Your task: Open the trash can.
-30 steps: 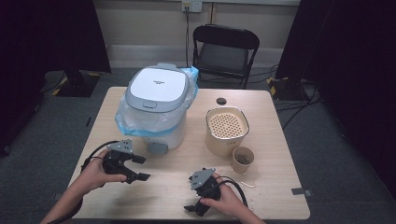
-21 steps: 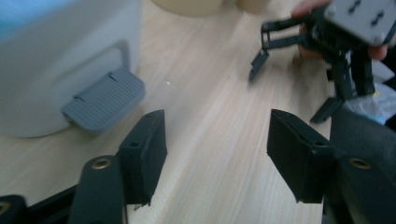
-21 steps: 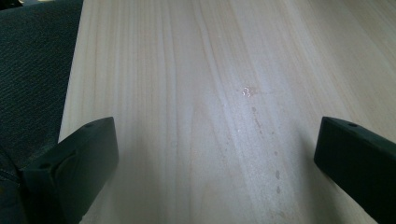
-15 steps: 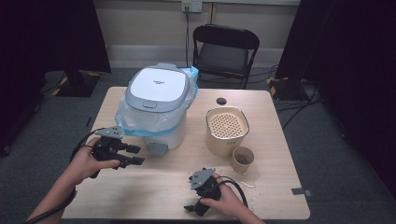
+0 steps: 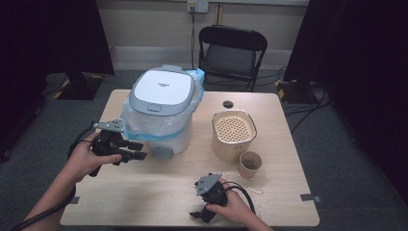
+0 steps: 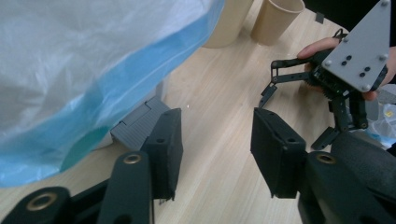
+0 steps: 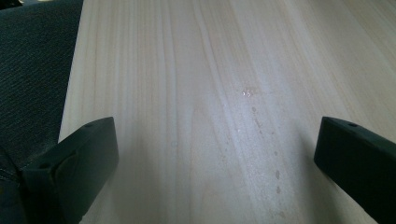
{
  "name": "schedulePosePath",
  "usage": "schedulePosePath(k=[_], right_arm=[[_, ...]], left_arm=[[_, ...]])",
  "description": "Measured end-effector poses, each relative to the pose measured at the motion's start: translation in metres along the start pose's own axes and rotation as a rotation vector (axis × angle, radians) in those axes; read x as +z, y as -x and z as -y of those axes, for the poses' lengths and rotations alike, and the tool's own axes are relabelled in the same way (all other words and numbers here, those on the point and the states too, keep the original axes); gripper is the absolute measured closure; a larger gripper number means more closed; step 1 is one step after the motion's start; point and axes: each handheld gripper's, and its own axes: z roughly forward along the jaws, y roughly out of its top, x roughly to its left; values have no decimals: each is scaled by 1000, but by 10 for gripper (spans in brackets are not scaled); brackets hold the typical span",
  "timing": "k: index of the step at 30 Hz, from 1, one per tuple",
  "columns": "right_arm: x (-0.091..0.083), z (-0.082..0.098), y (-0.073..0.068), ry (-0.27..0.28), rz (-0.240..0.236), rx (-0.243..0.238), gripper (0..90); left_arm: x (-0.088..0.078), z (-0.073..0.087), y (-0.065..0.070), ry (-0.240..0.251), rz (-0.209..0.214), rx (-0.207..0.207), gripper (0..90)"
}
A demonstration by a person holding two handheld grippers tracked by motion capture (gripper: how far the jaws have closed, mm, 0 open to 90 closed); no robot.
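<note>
A person's left gripper (image 5: 137, 150) is hovering just beside the white appliance (image 5: 161, 110), at the nine o'clock side of the wooden table (image 5: 159, 192), its jaws closing in but still apart with nothing between them. The appliance, wrapped in a blue-edged plastic bag (image 6: 84, 74), is standing toward eleven o'clock. The right gripper (image 5: 199, 211) is resting at six o'clock, jaws spread wide over bare wood. A perforated beige container (image 5: 233, 134) and paper cup (image 5: 250, 164) are sitting toward three o'clock.
</note>
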Motion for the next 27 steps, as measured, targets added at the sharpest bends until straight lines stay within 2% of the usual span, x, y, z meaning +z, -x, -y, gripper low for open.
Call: schedulePosePath(k=[5, 12, 15, 27], right_arm=[[0, 0, 0, 2, 1, -3, 0], [0, 0, 0, 2, 1, -3, 0], [0, 0, 0, 2, 1, -3, 0], [0, 0, 0, 2, 1, -2, 0]], left_arm=[[-2, -8, 0, -25, -6, -4, 586], [-5, -16, 0, -10, -7, -23, 659], [-6, -18, 0, -28, -13, -25, 676], [-9, -27, 1, -33, -9, -35, 741]])
